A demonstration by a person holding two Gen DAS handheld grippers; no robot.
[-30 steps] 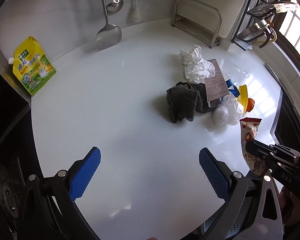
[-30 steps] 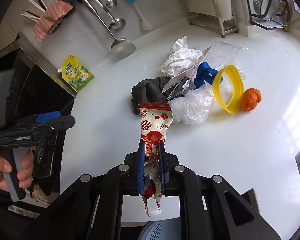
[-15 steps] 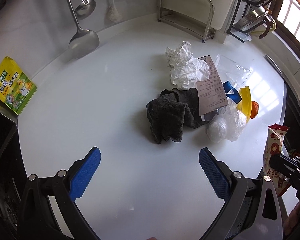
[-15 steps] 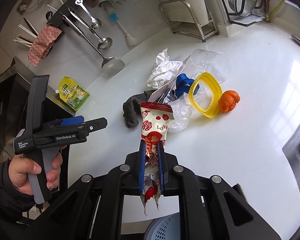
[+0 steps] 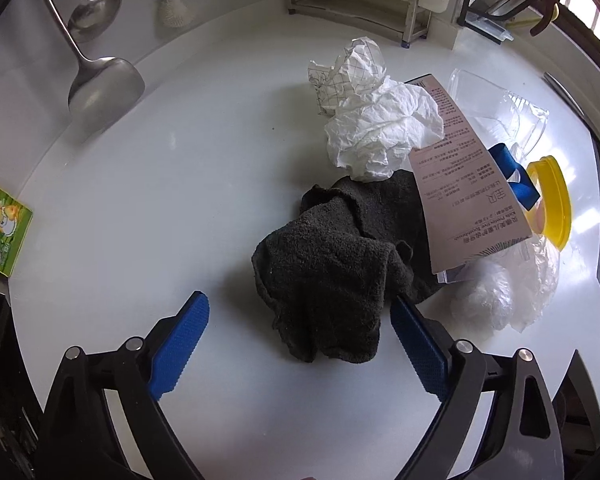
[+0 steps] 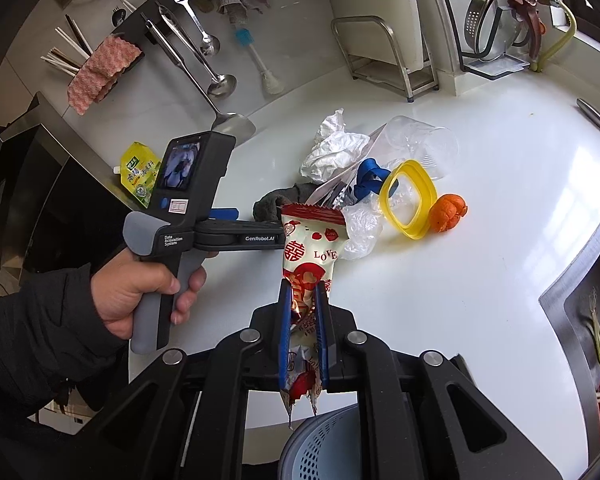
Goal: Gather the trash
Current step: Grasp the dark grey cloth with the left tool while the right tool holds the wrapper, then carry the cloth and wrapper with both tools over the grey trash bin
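On the glossy white counter the trash lies in one loose heap. A dark grey towel, nubbly and rumpled, sits nearest the left gripper, whose ribbed blue fingers stand spread wide, having just narrowed a little, with the towel's near edge between them and the right pad close against its fold; whether they touch it I cannot tell. Behind the towel rests a crumpled white paper ball, partly grid-printed, and a flat printed card leans across the cloth. To the right are a blue ribbon, a glossy yellow plastic ring, a crinkled clear film bag and a clear ribbed plastic cup on its side. The right gripper has its fingers pressed together, pinching a shiny red-and-cream snack wrapper upright, its torn lower end hanging over a perforated grey basket. A bumpy orange peel lies just beside the ring.
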